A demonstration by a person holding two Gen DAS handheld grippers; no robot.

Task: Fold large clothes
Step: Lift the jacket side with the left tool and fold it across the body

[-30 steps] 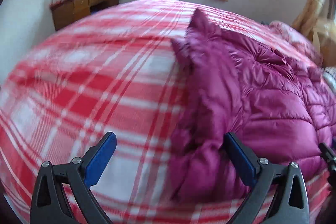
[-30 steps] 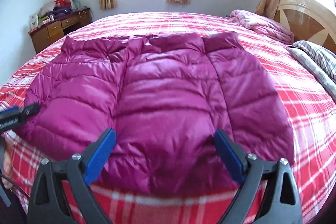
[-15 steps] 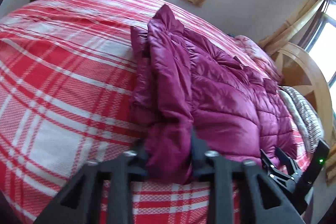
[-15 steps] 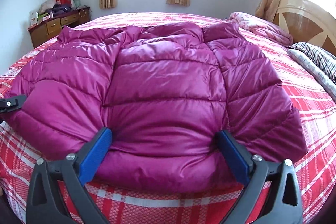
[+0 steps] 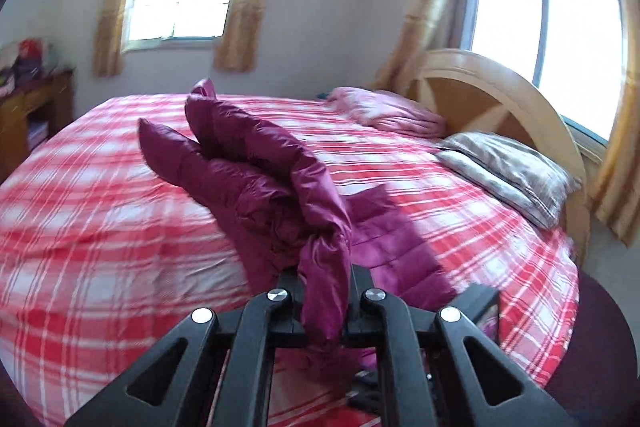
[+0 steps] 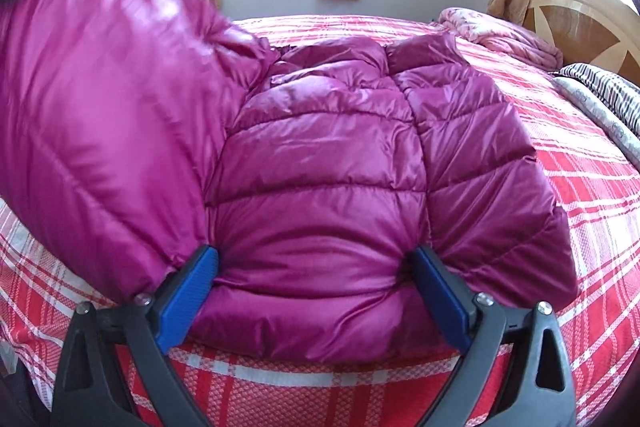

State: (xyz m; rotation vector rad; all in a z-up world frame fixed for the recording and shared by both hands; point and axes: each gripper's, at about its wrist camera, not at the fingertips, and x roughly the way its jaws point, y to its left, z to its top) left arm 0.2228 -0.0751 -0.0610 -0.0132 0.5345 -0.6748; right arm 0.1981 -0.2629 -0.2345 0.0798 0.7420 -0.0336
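A magenta puffer jacket (image 6: 320, 155) lies spread on the red plaid bedcover (image 6: 580, 187). My left gripper (image 5: 324, 279) is shut on a bunched fold of the jacket's left side (image 5: 248, 163) and holds it raised off the bed. In the right wrist view that lifted side (image 6: 100, 87) stands up as a blurred flap at the left. My right gripper (image 6: 314, 259) sits low at the near hem. Its jaws stand wide and are closing slightly, with the puffy hem bulging between the blue pads (image 6: 188, 299).
A curved wooden headboard (image 5: 500, 99) stands at the right with a striped pillow (image 5: 508, 171) and a folded pink blanket (image 5: 384, 111) in front of it. A wooden desk (image 5: 24, 119) with clutter stands by the left wall. Bare plaid cover (image 5: 100, 227) lies left of the jacket.
The left gripper shut on the jacket's left side, then rose and swung right, lifting that side off the bed. The right gripper stayed at the hem.
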